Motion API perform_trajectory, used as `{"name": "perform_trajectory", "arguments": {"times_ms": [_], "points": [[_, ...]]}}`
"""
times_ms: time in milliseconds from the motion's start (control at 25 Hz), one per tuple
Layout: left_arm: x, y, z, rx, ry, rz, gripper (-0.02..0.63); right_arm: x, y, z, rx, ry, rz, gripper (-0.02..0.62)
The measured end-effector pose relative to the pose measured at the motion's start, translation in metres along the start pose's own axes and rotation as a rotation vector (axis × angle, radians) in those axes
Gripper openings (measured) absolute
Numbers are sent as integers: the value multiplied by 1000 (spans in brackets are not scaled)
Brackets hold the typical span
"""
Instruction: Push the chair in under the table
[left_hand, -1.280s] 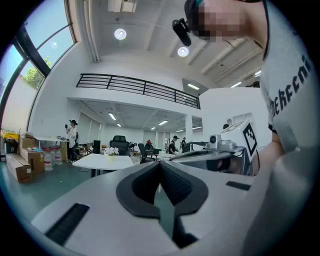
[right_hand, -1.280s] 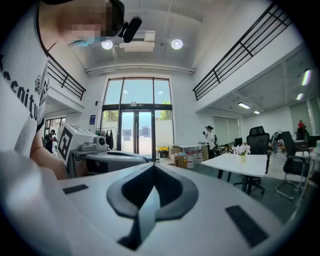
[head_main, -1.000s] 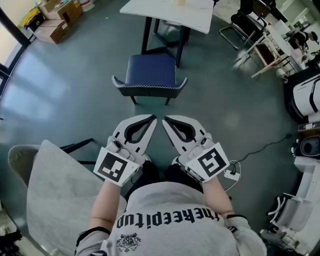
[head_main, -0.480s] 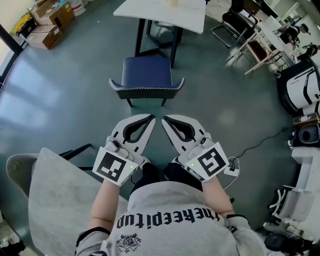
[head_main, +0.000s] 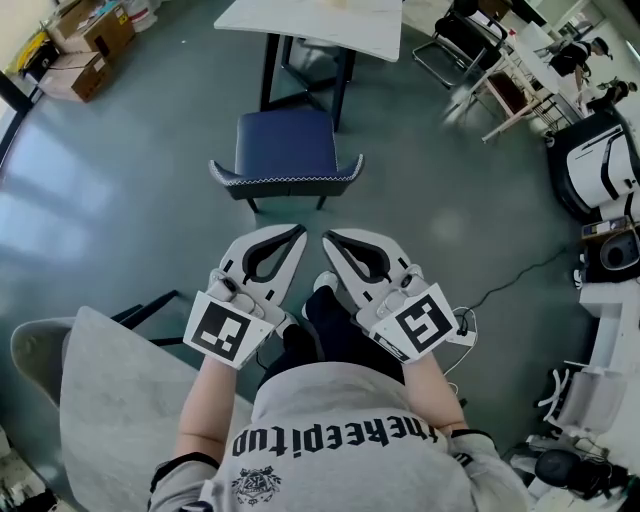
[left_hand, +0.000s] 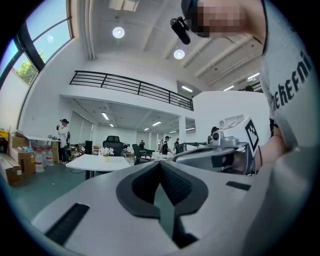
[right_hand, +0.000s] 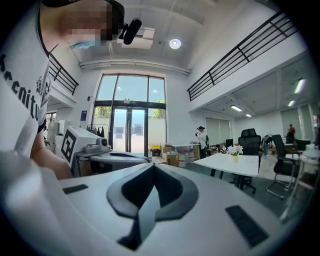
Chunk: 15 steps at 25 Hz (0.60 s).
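Head view has the chair (head_main: 285, 150) standing on the grey floor (head_main: 130, 200) with its curved backrest toward the person and its seat toward the bench (head_main: 320, 20), which lies just beyond the chair; the seat looks not yet tucked under the top. On the near side of the chair, well short of its backrest, the left tongs (head_main: 298, 233) and right tongs (head_main: 328, 238) hover side by side, tips almost meeting. Both are pressed fully closed with nothing between them, as each gripper view confirms. The step in hand seems to be the approach to the backrest. To do it well, I would bring the two closed tips onto the top rail, one either side of its middle, then push level and straight at the bench so the chair does not swivel or catch the bench legs.
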<state>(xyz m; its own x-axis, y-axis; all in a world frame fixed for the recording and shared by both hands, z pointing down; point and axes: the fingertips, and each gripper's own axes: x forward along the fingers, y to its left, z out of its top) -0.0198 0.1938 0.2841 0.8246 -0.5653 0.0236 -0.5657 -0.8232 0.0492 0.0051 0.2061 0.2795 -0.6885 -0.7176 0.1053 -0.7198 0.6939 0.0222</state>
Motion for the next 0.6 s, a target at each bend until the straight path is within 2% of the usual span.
{"name": "perform_trajectory", "arguments": {"times_ms": [600], "points": [[48,50,-6,-31,30,77,15,46,-55,-7,4,22,103,11]]}}
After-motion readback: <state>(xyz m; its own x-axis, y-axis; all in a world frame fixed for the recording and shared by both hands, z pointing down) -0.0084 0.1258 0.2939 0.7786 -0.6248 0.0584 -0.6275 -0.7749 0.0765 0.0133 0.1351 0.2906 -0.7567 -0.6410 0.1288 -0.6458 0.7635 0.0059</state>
